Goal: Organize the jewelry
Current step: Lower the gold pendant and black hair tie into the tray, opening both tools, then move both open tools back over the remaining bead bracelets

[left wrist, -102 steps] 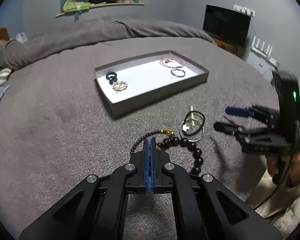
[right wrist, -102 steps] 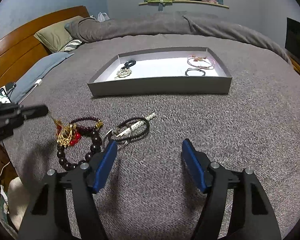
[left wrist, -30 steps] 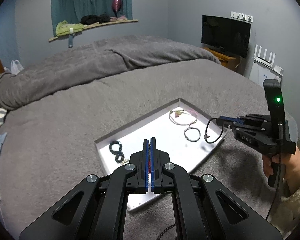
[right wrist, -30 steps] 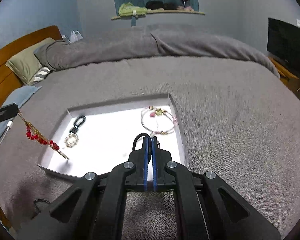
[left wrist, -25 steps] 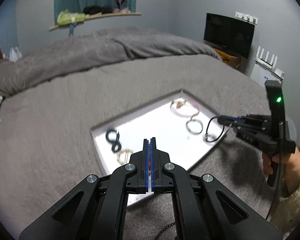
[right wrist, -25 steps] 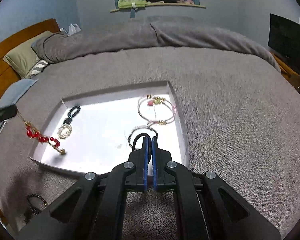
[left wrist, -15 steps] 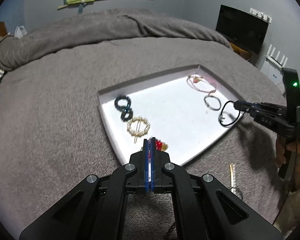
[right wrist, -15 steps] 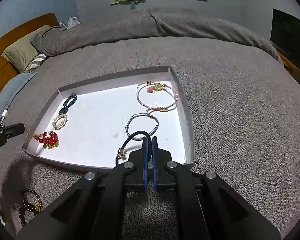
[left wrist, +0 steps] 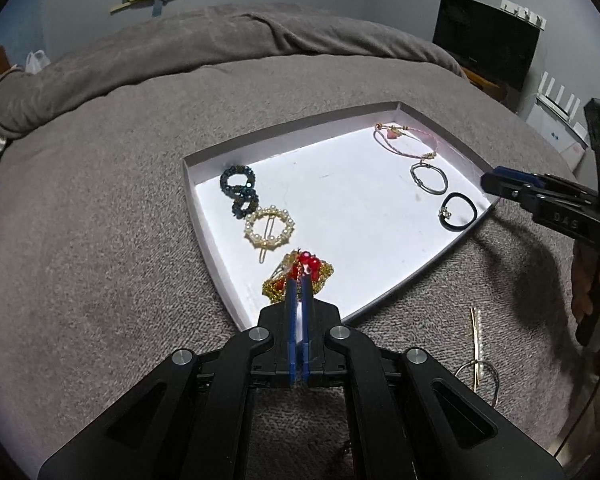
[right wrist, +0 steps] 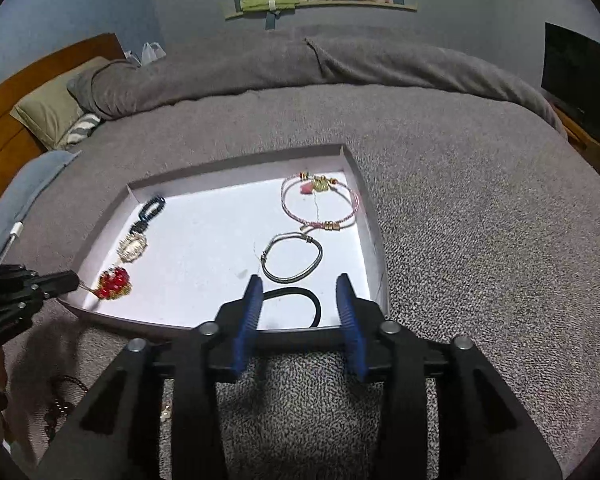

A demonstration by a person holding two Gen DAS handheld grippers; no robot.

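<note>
left tongs (left wrist: 299, 280): jaws opening, red-and-gold beaded ornament (left wrist: 298, 276) laid at near-left corner of tray (left wrist: 204, 208) | right tongs (right wrist: 300, 300): jaws opening, black hair tie (right wrist: 300, 300) freed at near-right | risk: ornament chain snagged on withdrawal, dragged over rim.

A shallow tray (left wrist: 204, 216) sits on the bed (left wrist: 100, 208). In the left wrist view, along its left side lie a beaded double ring (left wrist: 239, 190), a pearl hair clip (left wrist: 269, 229) in front of it, and a beaded ornament (left wrist: 298, 276) nearest the camera. Along the right side lie a cord bracelet (left wrist: 406, 141) at the back, a metal bangle (left wrist: 429, 178) in front of it, then a hair tie (left wrist: 458, 211). Outside the tray, near its front right, a pearl bar pin (left wrist: 477, 340) lies on the bed.
</note>
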